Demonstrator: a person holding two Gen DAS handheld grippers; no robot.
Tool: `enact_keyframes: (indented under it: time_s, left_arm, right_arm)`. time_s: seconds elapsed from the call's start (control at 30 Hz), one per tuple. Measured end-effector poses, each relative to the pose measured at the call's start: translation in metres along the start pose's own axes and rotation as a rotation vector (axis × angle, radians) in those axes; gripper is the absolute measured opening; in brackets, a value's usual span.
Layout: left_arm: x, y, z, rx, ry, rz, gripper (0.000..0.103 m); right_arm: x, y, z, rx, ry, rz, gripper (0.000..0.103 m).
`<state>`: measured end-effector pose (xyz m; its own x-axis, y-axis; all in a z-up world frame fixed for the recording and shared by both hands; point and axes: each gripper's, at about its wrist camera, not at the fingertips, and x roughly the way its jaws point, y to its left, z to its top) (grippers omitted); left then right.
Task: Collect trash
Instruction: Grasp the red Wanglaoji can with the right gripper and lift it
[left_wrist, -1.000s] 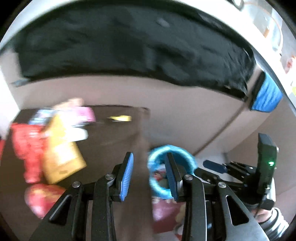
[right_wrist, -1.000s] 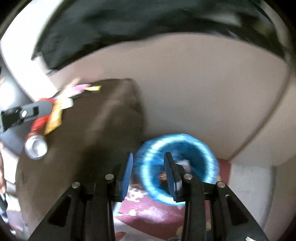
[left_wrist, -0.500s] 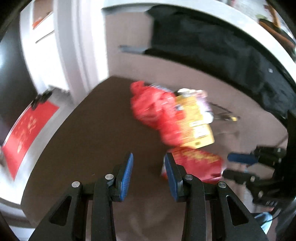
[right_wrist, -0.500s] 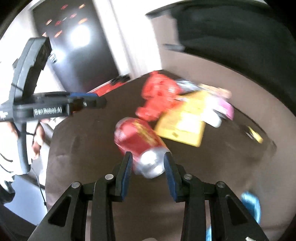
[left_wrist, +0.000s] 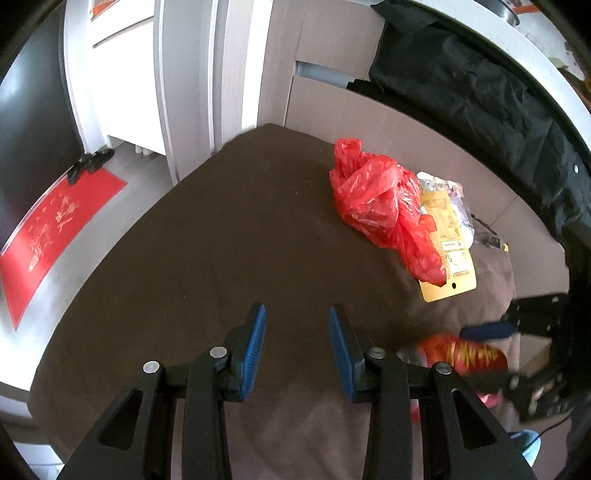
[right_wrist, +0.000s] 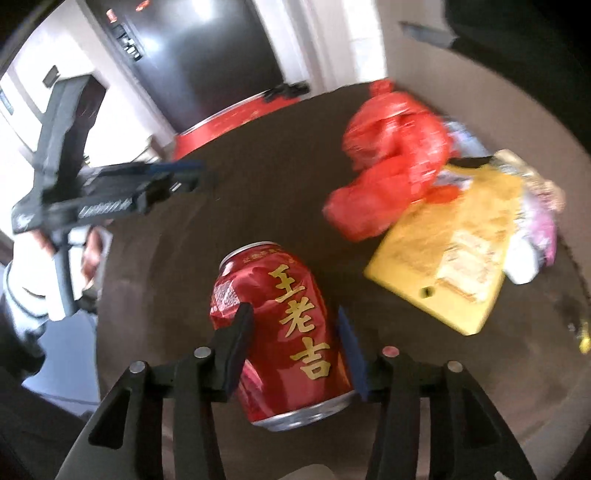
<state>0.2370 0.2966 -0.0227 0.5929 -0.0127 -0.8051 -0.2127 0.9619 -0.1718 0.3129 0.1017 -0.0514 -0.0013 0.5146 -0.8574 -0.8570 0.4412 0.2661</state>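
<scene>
A dented red can (right_wrist: 284, 328) with gold lettering lies on the brown table (right_wrist: 258, 192), between the fingers of my right gripper (right_wrist: 293, 332), which is open around it. The can also shows in the left wrist view (left_wrist: 461, 356) with the right gripper at it. My left gripper (left_wrist: 297, 347) is open and empty over bare table (left_wrist: 221, 240). A crumpled red plastic bag (left_wrist: 380, 199), a yellow card packet (left_wrist: 448, 251) and silvery and pink wrappers (right_wrist: 535, 221) lie farther back.
A small yellow scrap (left_wrist: 496, 243) lies near the table's far right edge. A black cloth (left_wrist: 480, 92) hangs on the wall behind. A red doormat (left_wrist: 51, 229) lies on the floor at left. A blue bin rim (left_wrist: 524, 443) shows at bottom right.
Both grippers swung from the blue bin back to the table. My right gripper closed in on the red can, which now sits between its fingers. My left gripper moved over bare table.
</scene>
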Motion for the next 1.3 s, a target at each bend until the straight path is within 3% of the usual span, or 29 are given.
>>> enact_keyframes:
  time_s: [0.17,0.33,0.4,0.63,1.0,1.17,1.3]
  left_arm:
    - [-0.01,0.012,0.0,-0.011,-0.013,0.006,0.037]
    - [-0.014,0.019,-0.008,-0.026,-0.009,0.019,0.037]
    - [-0.014,0.018,-0.012,-0.022,-0.002,0.013,0.037]
    - [-0.021,0.014,-0.019,-0.013,0.0,0.008,0.037]
    - [-0.037,0.017,-0.03,-0.029,-0.015,0.027,0.037]
    - [-0.042,0.023,-0.035,-0.052,-0.024,0.034,0.037]
    - [-0.039,0.023,-0.038,-0.063,-0.032,0.014,0.039]
  right_arm:
    - [0.013,0.032,-0.001,-0.072,0.069,0.045,0.05]
    - [0.014,0.067,-0.013,-0.182,0.095,-0.009,0.054]
    - [0.016,0.073,-0.02,-0.187,0.105,0.001,0.059]
    - [0.019,0.087,-0.031,-0.207,0.168,0.065,0.059]
    - [0.014,0.147,-0.058,-0.484,0.204,-0.123,0.064]
    - [0.009,0.164,-0.076,-0.602,0.274,-0.138,0.065]
    - [0.014,0.175,-0.086,-0.701,0.293,-0.184,0.076]
